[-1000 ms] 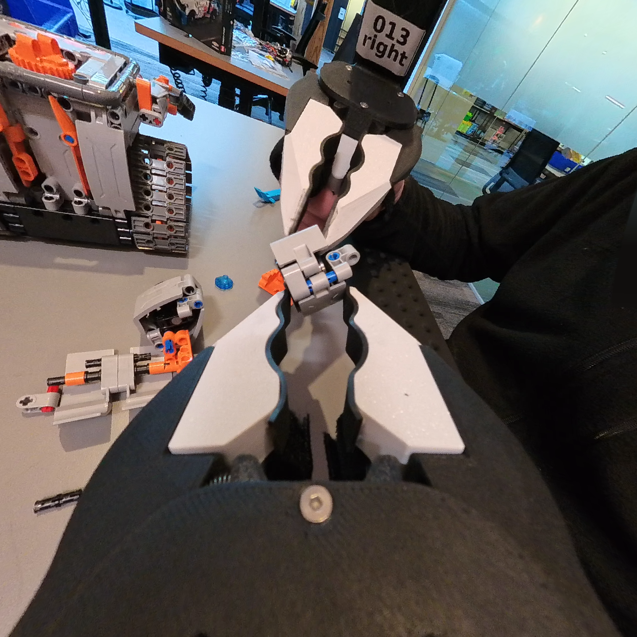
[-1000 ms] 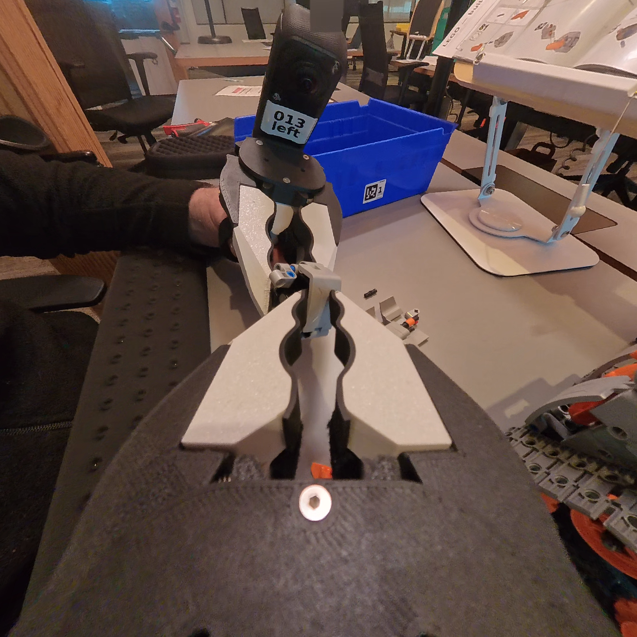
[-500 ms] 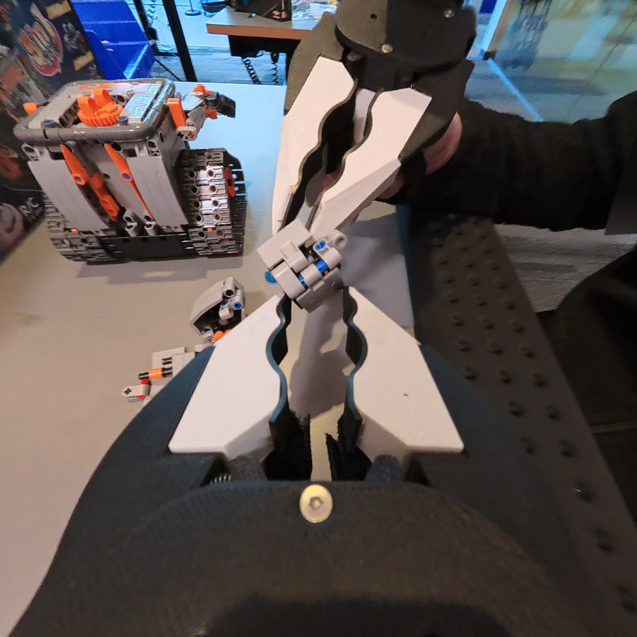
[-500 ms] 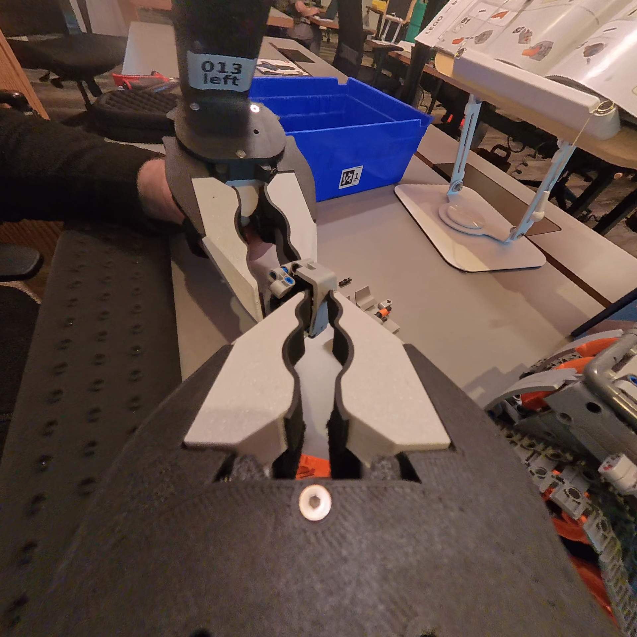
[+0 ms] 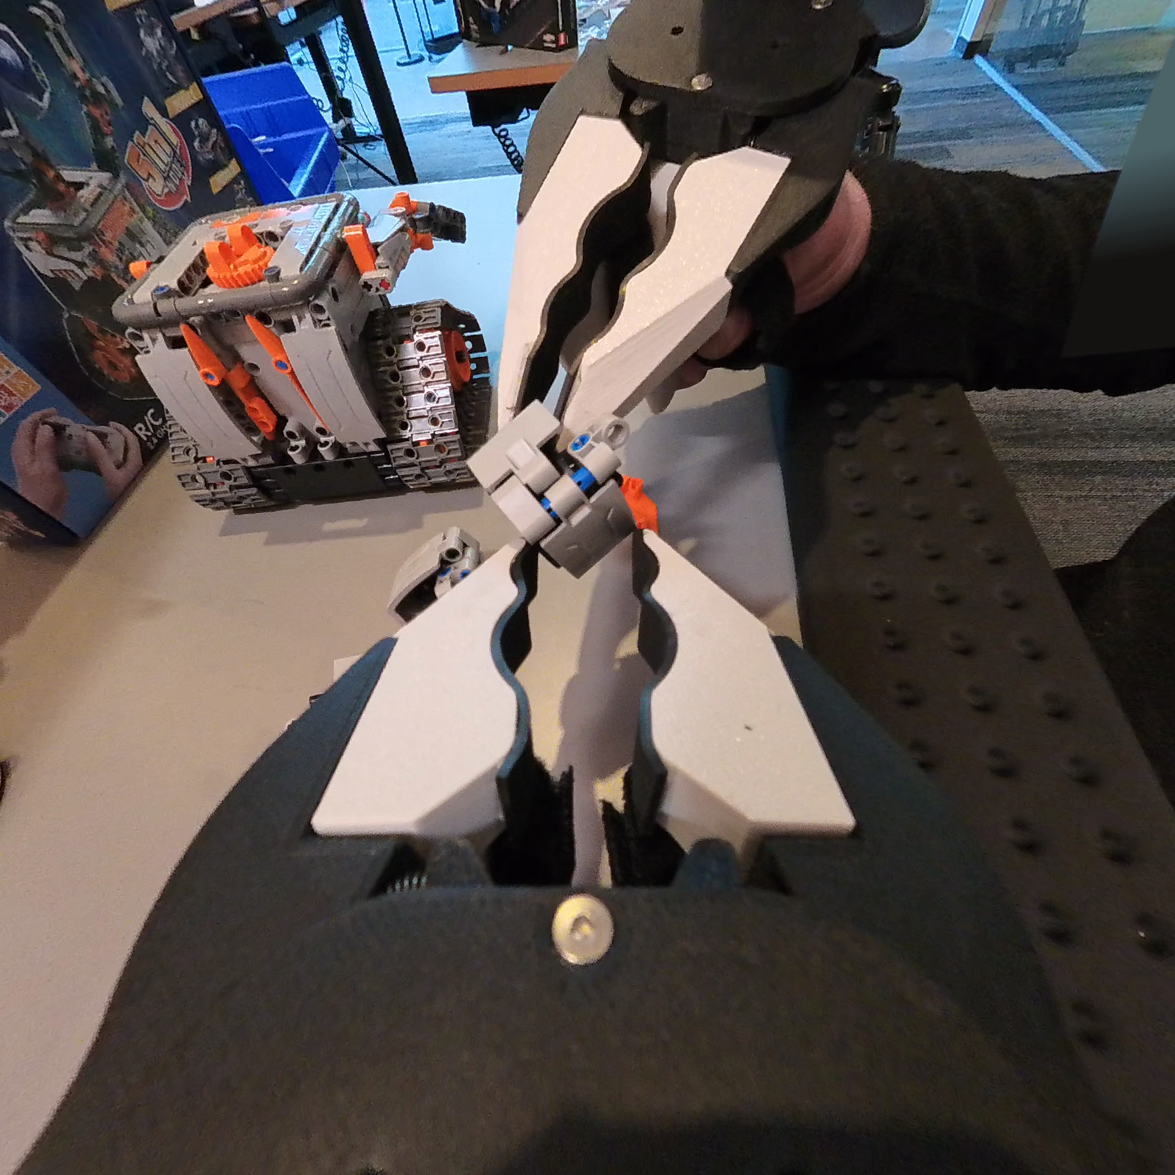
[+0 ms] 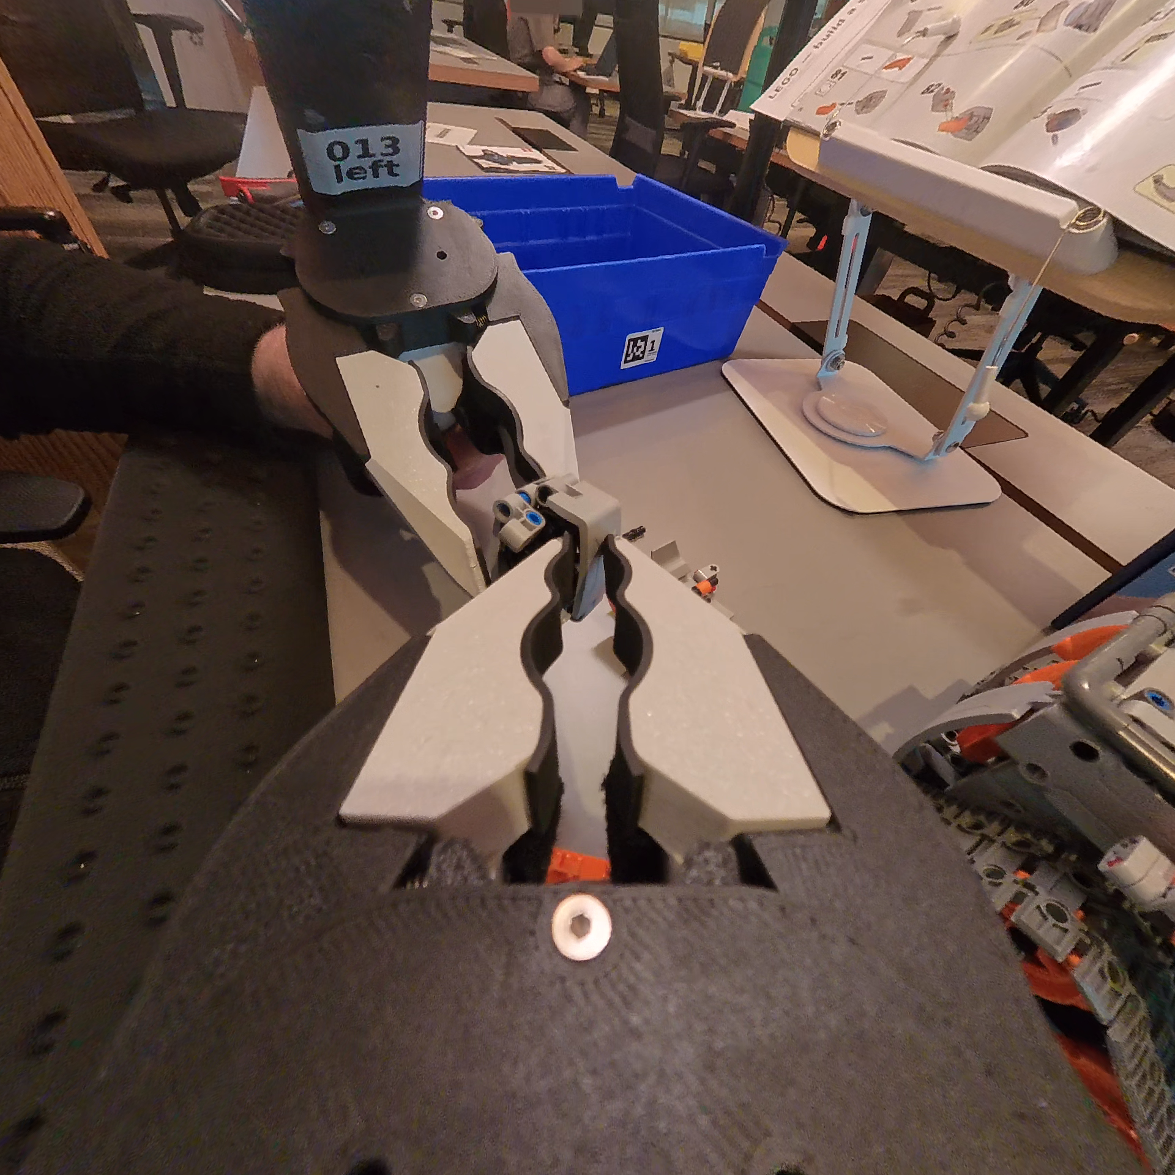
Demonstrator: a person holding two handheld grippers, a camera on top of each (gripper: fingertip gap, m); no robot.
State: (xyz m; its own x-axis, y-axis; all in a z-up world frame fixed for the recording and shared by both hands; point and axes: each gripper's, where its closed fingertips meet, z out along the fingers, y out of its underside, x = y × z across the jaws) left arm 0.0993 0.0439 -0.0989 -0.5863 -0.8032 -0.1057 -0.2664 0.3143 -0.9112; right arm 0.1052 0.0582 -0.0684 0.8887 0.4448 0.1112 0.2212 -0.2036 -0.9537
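A small grey brick assembly with blue pins [image 5: 559, 496] is held above the table between both grippers. My left gripper [image 5: 578, 547] is shut on its lower grey block. My right gripper [image 5: 540, 410] comes in from above and is shut on its upper grey part. In the right wrist view my right gripper [image 6: 585, 553] pinches the grey piece [image 6: 588, 515], and the left gripper [image 6: 521, 528] faces it from behind, gripping the end with the blue pins. A hand in a black sleeve [image 5: 826, 267] holds the right gripper.
A grey and orange tracked model vehicle [image 5: 305, 369] stands on the table and shows at the right edge [image 6: 1081, 763]. Loose parts [image 5: 439, 566] and an orange piece [image 5: 636, 502] lie below. There is a blue bin [image 6: 623, 280], a booklet on a white stand [image 6: 922, 159], and a black perforated pad [image 5: 954, 636]. The grippers are tip to tip, or close to it.
Both grippers kept their hold on the assembly and swung together. The assembly has tilted, the right gripper now looms closer, and the tracked vehicle has shifted toward the middle of the left view.
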